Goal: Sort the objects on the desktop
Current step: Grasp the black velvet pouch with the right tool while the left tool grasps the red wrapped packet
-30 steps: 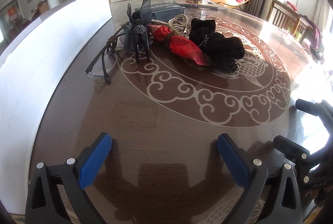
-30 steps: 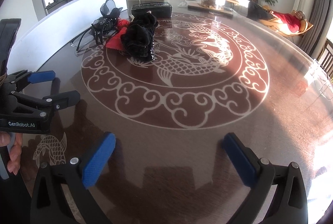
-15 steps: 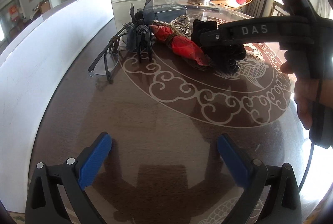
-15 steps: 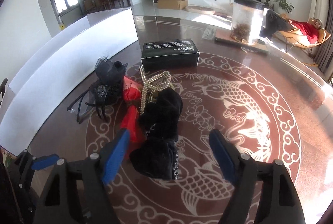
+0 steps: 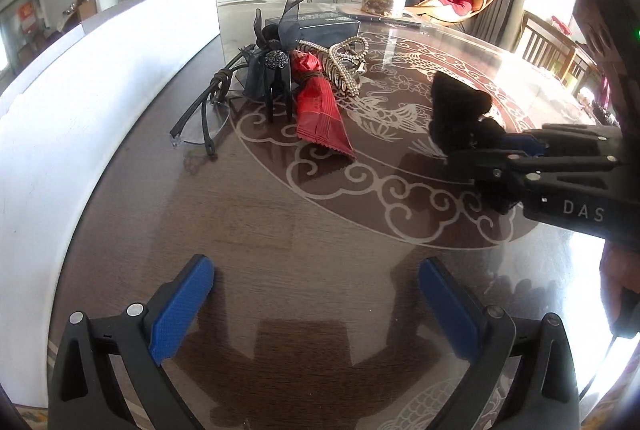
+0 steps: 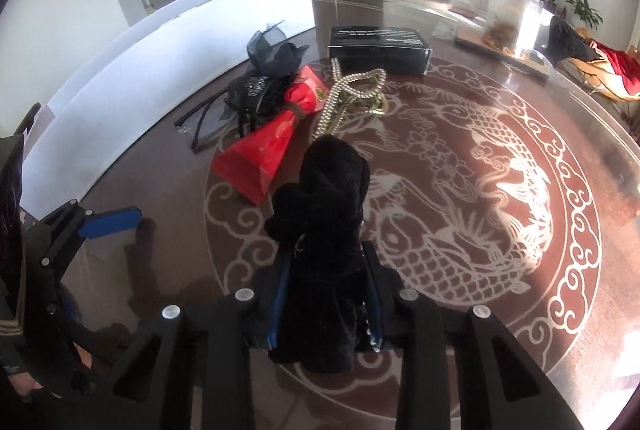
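My right gripper is shut on a black velvet pouch and holds it above the table; it also shows in the left wrist view, at the right. My left gripper is open and empty, low over the near table. A pile lies farther off: a red packet, a pearl hair clip, a black bow hair claw and dark-framed glasses. The same pile shows in the right wrist view: the packet, the pearl clip, the claw.
A long white board stands along the table's left edge. A black box lies behind the pile. A clear jar stands on a tray at the far side. The glass table bears a fish pattern.
My right gripper has closed on the black pouch and lifted it away from the pile, toward the near right. My left gripper has stayed put and open.
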Demonstrator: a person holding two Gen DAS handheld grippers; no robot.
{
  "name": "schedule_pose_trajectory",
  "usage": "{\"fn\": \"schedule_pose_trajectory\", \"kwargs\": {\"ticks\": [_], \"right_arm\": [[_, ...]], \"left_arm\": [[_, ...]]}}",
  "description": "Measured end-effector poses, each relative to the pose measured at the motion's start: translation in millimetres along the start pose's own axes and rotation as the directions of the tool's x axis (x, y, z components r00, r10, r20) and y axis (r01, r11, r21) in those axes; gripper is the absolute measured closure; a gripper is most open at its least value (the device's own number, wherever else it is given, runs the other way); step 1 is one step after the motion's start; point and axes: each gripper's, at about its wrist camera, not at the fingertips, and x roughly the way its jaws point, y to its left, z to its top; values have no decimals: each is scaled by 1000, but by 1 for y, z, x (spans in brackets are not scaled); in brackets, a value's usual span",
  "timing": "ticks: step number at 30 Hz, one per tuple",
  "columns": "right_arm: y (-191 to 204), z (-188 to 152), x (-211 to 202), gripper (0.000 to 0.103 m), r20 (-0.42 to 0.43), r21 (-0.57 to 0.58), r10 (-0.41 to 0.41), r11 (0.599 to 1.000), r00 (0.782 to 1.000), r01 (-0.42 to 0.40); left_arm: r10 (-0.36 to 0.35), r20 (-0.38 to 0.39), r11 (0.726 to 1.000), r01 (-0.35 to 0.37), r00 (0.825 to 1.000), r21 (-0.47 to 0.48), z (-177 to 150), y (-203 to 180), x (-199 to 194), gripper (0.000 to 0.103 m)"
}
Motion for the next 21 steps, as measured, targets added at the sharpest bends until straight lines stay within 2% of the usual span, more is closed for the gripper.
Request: {"fn": "schedule_pose_trajectory", "kwargs": {"ticks": [3, 5, 6, 9, 14, 18, 21], "right_arm": [[-16, -25, -14, 69, -3, 28, -74, 997, 997, 74], [-25, -38, -25, 68, 22, 43, -94, 995, 995, 93], [-27, -43, -29, 62, 35, 48, -111, 993, 993, 109], [-36, -50, -30, 26, 58, 75, -127, 990, 990, 123], [-41, -52, -23, 15, 76, 102, -130, 987, 989, 122], [-35, -50, -14, 1, 48, 71, -141, 988, 989, 138], [-34, -51, -12, 0, 40, 69, -149, 987, 988, 146]], "left_arm": [[5, -5, 1000, -5, 1000, 7, 0, -5, 1, 0], [14, -9, 1000, -14, 1000, 14, 0, -5, 1, 0], [18, -10, 1000, -17, 1000, 17, -1, -6, 1, 0], [21, -12, 1000, -21, 1000, 23, 1, -6, 2, 0], [29, -15, 999, -28, 999, 34, 0, -8, 4, 0], [29, -15, 999, -28, 999, 36, -5, -8, 1, 0], [-25, -8, 999, 25, 1000, 35, -2, -7, 0, 0]]}}
